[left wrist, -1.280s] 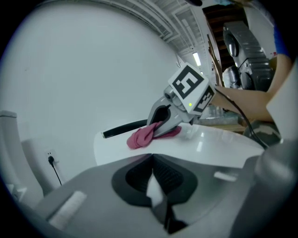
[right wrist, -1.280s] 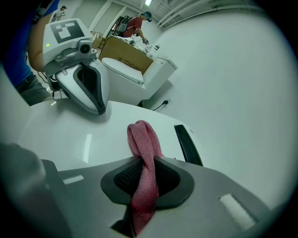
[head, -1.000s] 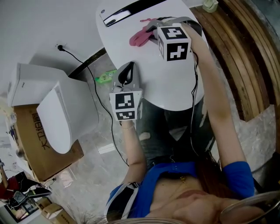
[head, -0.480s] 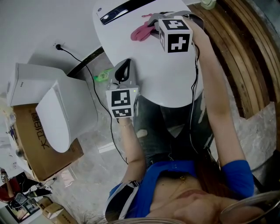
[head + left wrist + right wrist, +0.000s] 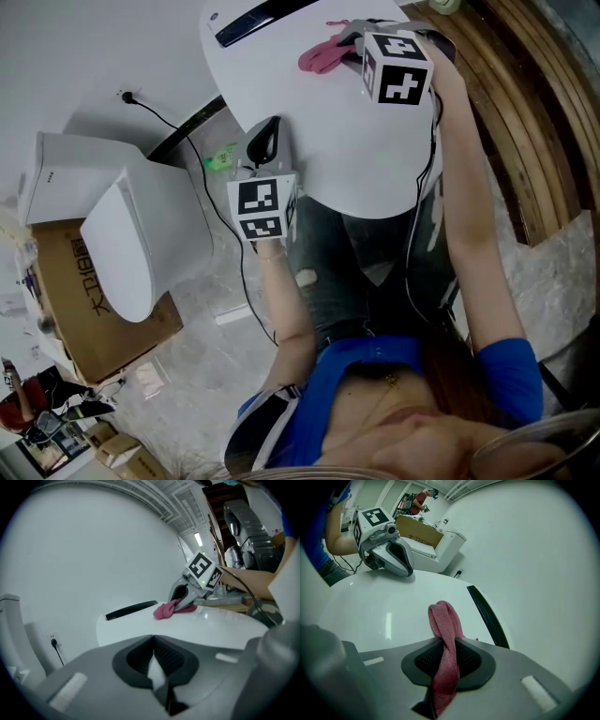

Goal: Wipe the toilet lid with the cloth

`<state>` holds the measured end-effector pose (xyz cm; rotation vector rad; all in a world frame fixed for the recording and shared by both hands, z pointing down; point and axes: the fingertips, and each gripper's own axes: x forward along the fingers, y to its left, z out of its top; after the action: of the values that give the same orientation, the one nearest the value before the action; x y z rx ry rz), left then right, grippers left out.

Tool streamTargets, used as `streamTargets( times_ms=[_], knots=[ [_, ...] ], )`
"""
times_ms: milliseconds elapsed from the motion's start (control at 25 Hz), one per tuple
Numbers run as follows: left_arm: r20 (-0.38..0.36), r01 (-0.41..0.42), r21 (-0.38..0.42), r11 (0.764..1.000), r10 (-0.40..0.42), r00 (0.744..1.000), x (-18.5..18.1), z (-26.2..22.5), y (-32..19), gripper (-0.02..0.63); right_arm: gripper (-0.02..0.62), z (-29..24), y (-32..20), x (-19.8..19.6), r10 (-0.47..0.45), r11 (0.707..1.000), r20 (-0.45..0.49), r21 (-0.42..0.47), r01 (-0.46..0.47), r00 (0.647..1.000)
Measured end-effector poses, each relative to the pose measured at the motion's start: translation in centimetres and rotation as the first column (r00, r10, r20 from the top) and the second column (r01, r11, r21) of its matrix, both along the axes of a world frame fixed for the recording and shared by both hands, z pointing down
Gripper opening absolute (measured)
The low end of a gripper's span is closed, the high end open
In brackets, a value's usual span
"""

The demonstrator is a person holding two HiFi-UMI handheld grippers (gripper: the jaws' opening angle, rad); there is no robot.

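Looking down at a wiping job that I judge to be under way, not finished. At far left a second toilet stands beside a cardboard box, well apart from the work.

Next comes my left gripper, with that arm bent at the elbow. It sits at the near left edge of the white toilet lid and points away from me. Its own view shows the jaws drawn together with nothing between them – it plays no part in the wiping.

The lid fills the middle, glossy and bare. I see no streaks or dirt, so I cannot tell which parts are already wiped.

Further right, at the lid's far end, the pink cloth lies bunched on the surface, just short of a black strip. My right gripper has it – the jaws are clamped on a twisted fold, and the free end rests on the lid. That arm is stretched almost straight, reaching across the lid.

The broad stretch between the two grippers looks like what is left to cover. Wooden boards curve along the right.
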<state>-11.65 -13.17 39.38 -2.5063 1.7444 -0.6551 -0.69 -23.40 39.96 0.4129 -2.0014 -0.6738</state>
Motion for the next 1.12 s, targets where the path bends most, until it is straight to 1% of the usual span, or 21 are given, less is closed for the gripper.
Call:
streamTargets(
  times_ms=[200, 320, 680, 880, 1120],
  knots=[
    [0.008, 0.013, 0.012, 1.000, -0.013, 1.000, -0.1, -0.1, 0.0, 0.003, 0.064, -0.1, -0.1, 0.3, -0.004, 1.000, 0.020, -0.030, 0.004, 1.000],
    [0.016, 0.013, 0.018, 1.000, -0.013, 1.000, 0.0, -0.1, 0.0, 0.003, 0.064, 0.0, -0.2, 0.9, 0.001, 0.999, 0.010, -0.042, 0.000, 1.000],
    [0.019, 0.007, 0.018, 1.000, -0.007, 1.000, -0.1, -0.1, 0.0, 0.003, 0.064, 0.4, -1.3, 5.3, 0.094, 0.992, -0.028, -0.081, -0.096, 0.995],
    [0.019, 0.008, 0.016, 1.000, -0.008, 1.000, -0.1, 0.1, 0.0, 0.003, 0.064, 0.6, -1.5, 6.2, 0.098, 0.991, -0.042, -0.087, -0.101, 0.994],
    [0.029, 0.011, 0.026, 1.000, -0.012, 0.999, -0.1, 0.0, 0.1, 0.003, 0.064, 0.7, -1.5, 7.2, 0.138, 0.983, -0.023, -0.119, -0.140, 0.990]
  ],
)
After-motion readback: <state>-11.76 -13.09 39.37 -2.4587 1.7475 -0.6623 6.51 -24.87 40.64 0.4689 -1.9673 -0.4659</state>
